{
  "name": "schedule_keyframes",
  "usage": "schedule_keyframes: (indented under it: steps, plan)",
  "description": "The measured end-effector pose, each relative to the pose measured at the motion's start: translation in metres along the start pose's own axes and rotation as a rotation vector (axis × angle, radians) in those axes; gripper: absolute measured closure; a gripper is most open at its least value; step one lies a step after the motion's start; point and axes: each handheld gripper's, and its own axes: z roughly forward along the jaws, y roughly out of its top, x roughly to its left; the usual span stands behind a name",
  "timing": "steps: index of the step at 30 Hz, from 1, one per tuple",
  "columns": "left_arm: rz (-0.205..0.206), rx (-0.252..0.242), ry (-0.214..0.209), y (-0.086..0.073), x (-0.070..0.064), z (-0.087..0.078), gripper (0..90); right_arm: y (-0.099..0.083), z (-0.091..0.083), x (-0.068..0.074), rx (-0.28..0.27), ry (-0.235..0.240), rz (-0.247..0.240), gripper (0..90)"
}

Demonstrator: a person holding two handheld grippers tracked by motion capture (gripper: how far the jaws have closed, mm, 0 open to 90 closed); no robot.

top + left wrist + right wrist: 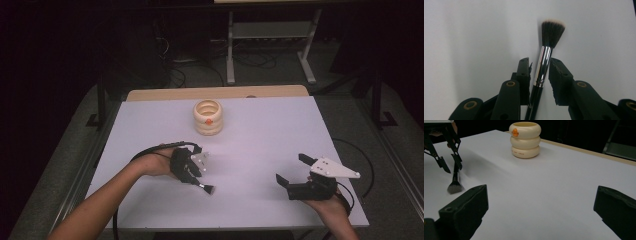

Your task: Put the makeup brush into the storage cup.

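Scene: a person at a white counter (260, 130) works a two-jaw gripper in each hand; a cream ringed cup (208, 117) with an orange mark stands upright toward the far edge.
Left gripper (198, 176): tipped down over the near-left part of the counter, a makeup brush (206, 188) between its jaws.
Brush: in the left gripper view its chrome ferrule and dark handle (541, 72) run up the gap between the jaws, bristles pointing away from the hand; in the right gripper view the bristle head (455, 187) sits at or just above the counter, and contact cannot be told.
Left jaws: narrowed about the brush, one pad against the handle and the other just beside the ferrule with a thin slit showing; whether the grip is firm cannot be told.
Right gripper (296, 169): resting low at the near-right, well apart from brush and cup.
Right jaws: spread wide, nothing between them.
Step in hand: by the look of it, the pick-up of the brush, caught at the point of grasp or first lift.
Next move: likely a firm pinch on the ferrule, a clean lift, then a carry forward to the cup, with the brush turned upright so that it drops into the opening without knocking the rim.
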Motion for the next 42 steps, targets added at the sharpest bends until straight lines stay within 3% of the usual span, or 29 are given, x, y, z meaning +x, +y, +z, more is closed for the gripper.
schedule_keyframes:
  steps: [12, 42]
  plan:
    - [0.033, 0.032, -0.01, 0.004, -0.002, 0.006, 71.1, 0.0, 0.0, 0.001, 0.005, 0.001, 0.004, 0.0]
    - [0.066, 0.097, -0.032, 0.013, -0.004, 0.023, 72.5, 0.0, 0.0, -0.001, 0.003, 0.0, 0.009, 0.0]
